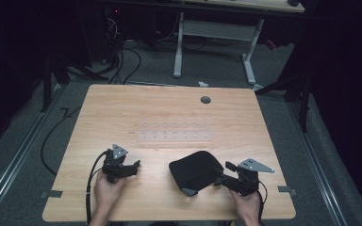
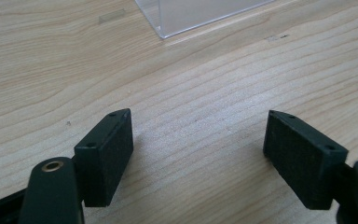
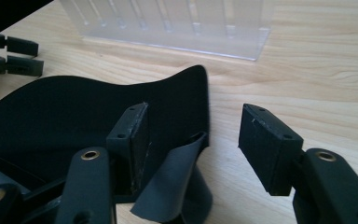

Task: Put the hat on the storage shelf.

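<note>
Right gripper [image 3: 193,149]: jaws spread, pinching nothing. Black pouch [image 1: 195,170] lies on the table [image 1: 169,113] at the jaws; in the right gripper view one jaw sits over its near edge, grey flap [image 3: 177,186] between the jaws. Left gripper [image 2: 198,154]: jaws spread over bare wood, well apart from the pouch. High view alone shows both hands; gripper views show the clear plastic rack [image 3: 177,23] up close.

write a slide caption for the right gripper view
Open right gripper at the edge of a black pouch, clear plastic rack behind.
</note>
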A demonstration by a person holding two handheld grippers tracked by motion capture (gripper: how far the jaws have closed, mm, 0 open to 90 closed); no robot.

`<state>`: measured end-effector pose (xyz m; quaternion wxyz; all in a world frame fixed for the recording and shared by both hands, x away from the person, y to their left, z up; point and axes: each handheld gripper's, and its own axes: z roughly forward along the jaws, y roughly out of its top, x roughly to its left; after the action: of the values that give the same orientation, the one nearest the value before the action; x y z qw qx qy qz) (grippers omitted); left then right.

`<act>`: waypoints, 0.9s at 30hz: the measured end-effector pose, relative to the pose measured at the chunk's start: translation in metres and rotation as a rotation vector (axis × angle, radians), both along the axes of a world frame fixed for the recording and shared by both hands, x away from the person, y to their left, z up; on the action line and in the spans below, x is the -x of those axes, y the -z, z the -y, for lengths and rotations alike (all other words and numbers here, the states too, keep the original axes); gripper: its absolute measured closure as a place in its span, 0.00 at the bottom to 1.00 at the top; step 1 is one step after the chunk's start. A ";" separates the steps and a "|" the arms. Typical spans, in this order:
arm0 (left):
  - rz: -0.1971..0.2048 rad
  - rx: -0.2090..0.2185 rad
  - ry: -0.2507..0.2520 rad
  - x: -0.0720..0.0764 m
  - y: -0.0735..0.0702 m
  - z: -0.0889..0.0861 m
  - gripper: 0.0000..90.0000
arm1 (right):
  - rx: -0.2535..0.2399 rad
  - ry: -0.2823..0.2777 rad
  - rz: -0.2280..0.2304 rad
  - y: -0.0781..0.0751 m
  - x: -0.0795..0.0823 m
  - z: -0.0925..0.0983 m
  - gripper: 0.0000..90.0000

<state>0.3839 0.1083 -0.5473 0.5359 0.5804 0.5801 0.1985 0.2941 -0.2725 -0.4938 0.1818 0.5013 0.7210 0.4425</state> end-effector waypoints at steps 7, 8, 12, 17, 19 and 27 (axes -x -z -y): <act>0.000 0.000 0.000 0.000 0.000 0.000 0.27 | 0.000 -0.026 -0.035 0.010 -0.008 -0.009 0.48; 0.000 0.000 0.000 0.000 0.000 0.000 0.27 | -0.005 -0.028 -0.044 0.011 -0.009 -0.010 0.48; 0.000 0.000 0.000 0.000 0.000 0.000 0.27 | 0.003 -0.053 -0.070 0.017 -0.013 -0.015 0.48; 0.000 0.001 -0.001 0.000 0.000 0.000 0.27 | 0.006 -0.086 -0.087 0.024 -0.017 -0.020 0.52; 0.000 0.000 -0.001 0.000 0.000 0.000 0.27 | 0.002 -0.092 -0.094 0.025 -0.018 -0.021 0.52; -0.001 -0.001 -0.001 0.000 0.000 0.000 0.27 | -0.001 -0.155 -0.100 0.036 -0.016 -0.025 0.67</act>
<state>0.3838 0.1083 -0.5473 0.5353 0.5803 0.5805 0.1990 0.3102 -0.2475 -0.5294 0.1106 0.4655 0.7657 0.4299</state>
